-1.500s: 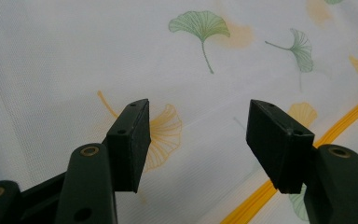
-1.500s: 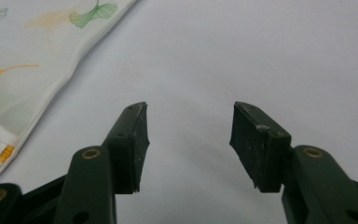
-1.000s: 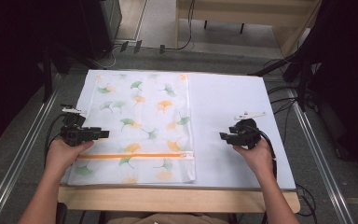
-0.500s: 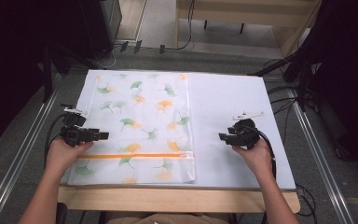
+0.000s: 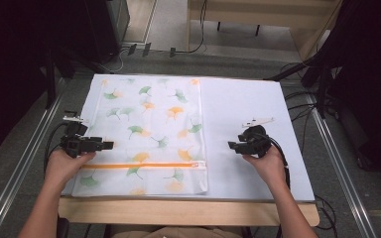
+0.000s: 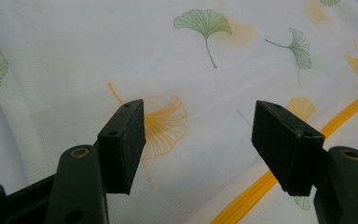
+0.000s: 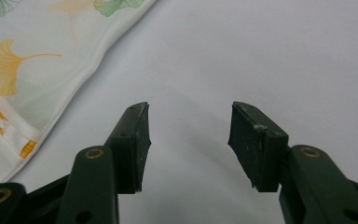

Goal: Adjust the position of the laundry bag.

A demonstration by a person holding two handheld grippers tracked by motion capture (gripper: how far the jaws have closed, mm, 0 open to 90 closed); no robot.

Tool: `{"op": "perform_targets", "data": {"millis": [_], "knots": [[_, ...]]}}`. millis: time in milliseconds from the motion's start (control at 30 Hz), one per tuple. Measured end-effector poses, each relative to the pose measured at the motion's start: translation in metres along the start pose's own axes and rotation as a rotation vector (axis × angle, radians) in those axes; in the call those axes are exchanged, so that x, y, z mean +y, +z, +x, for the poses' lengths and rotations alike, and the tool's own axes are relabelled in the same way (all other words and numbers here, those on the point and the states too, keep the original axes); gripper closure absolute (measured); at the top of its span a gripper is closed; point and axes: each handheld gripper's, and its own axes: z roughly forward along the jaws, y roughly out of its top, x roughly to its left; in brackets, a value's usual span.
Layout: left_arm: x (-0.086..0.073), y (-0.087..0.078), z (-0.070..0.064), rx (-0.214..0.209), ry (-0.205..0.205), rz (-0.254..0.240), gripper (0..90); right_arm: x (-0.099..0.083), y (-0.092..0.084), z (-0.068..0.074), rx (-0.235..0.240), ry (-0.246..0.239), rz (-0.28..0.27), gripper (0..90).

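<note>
Two grippers are hovering with fingers wide, your left gripper (image 5: 110, 145) having just been opening over the unlabelled leaf-print mesh bag (image 5: 149, 129) at centre-left, your right gripper (image 5: 231, 145) over bare worktop (image 5: 238, 104).

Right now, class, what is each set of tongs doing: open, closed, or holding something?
Left tongs: open, jaws just opened wider, holding nothing, above the leaf-print mesh bag.
Right tongs: open, holding nothing, over the white mat.
</note>
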Motion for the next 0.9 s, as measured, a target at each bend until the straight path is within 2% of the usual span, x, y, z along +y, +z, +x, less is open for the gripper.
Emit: {"op": "perform_targets", "data": {"millis": [233,400,500,633,900], "knots": [[-0.005,-0.005,0.001,0.029,-0.006,0.004,35.8,0.007,0.007,0.008,0.022,-0.007,-0.001,43.4],[-0.008,-0.008,0.001,0.038,-0.002,0.001,36.7,0.012,0.011,0.015,0.042,-0.029,0.004,43.3],[-0.010,-0.010,0.002,0.059,0.005,0.009,37.6,0.016,0.015,0.022,0.054,-0.039,0.005,44.8],[-0.013,-0.014,0.007,0.078,-0.011,0.009,38.1,0.019,0.020,0.027,0.068,-0.059,0.007,45.9],[-0.020,-0.022,0.018,0.109,-0.045,0.000,38.7,0.025,0.027,0.034,0.092,-0.057,0.006,47.2]]}}
